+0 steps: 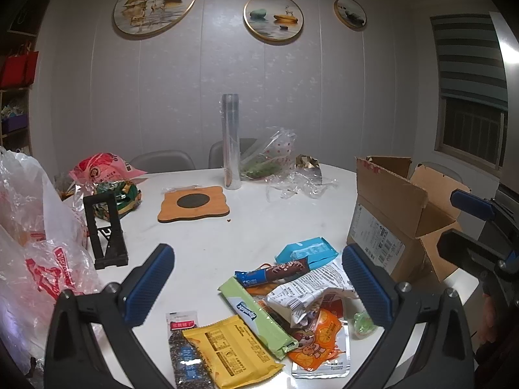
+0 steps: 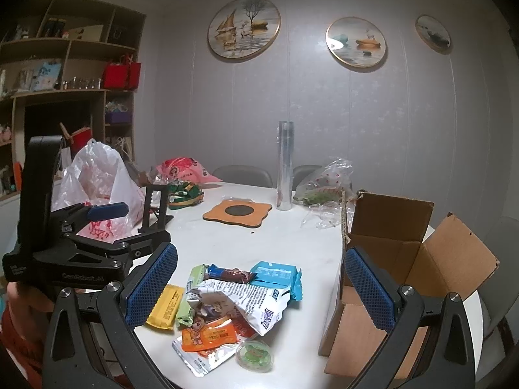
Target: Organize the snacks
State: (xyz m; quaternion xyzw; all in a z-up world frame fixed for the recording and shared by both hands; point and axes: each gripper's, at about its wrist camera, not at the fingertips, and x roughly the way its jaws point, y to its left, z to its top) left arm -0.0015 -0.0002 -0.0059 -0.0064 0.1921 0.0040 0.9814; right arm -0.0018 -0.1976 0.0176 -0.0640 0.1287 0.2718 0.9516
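only my right view shows the cardboard box point(image 2: 389, 259) interior; both my left tool point(image 1: 256, 278) and right tool point(image 2: 259, 278) gape empty above the snack pile point(image 1: 279, 308); plastic bags point(image 1: 35, 227) crowd the desk point(image 1: 227, 227) left.

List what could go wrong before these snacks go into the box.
1. The snacks overlap: the white crinkled bag lies on the orange pouch and green bar, so a grab may drag neighbours along.
2. The small round green cup sits near the table edge and could be knocked off.
3. The cardboard box has upright flaps; a packet or the right gripper may catch them.
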